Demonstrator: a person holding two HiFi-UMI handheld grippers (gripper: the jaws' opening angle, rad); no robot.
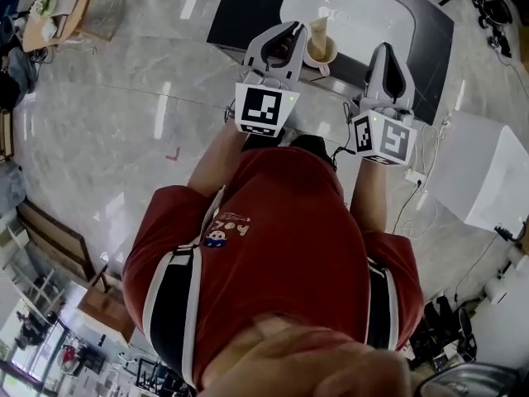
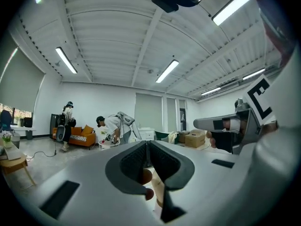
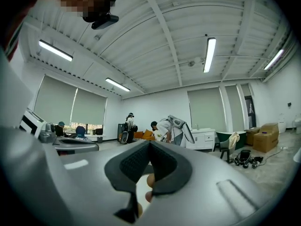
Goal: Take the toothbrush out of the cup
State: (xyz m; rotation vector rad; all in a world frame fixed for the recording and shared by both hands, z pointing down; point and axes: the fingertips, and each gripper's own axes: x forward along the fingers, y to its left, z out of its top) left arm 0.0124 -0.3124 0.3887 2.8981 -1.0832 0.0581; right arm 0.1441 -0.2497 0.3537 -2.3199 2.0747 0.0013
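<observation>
Toothbrush [image 1: 318,28]: stands upright in the cup [image 1: 321,52] on the table [image 1: 240,19]. Left gripper [image 1: 288,33] close beside the cup, jaws together, gripping nothing. Right gripper [image 1: 385,56] further right, likewise closed and empty. Risks tipping the cup if pushed forward closed; calls for opening before reaching the handle.

Orange sofa [image 2: 81,136] (far wall), cardboard boxes [image 2: 194,139]
</observation>
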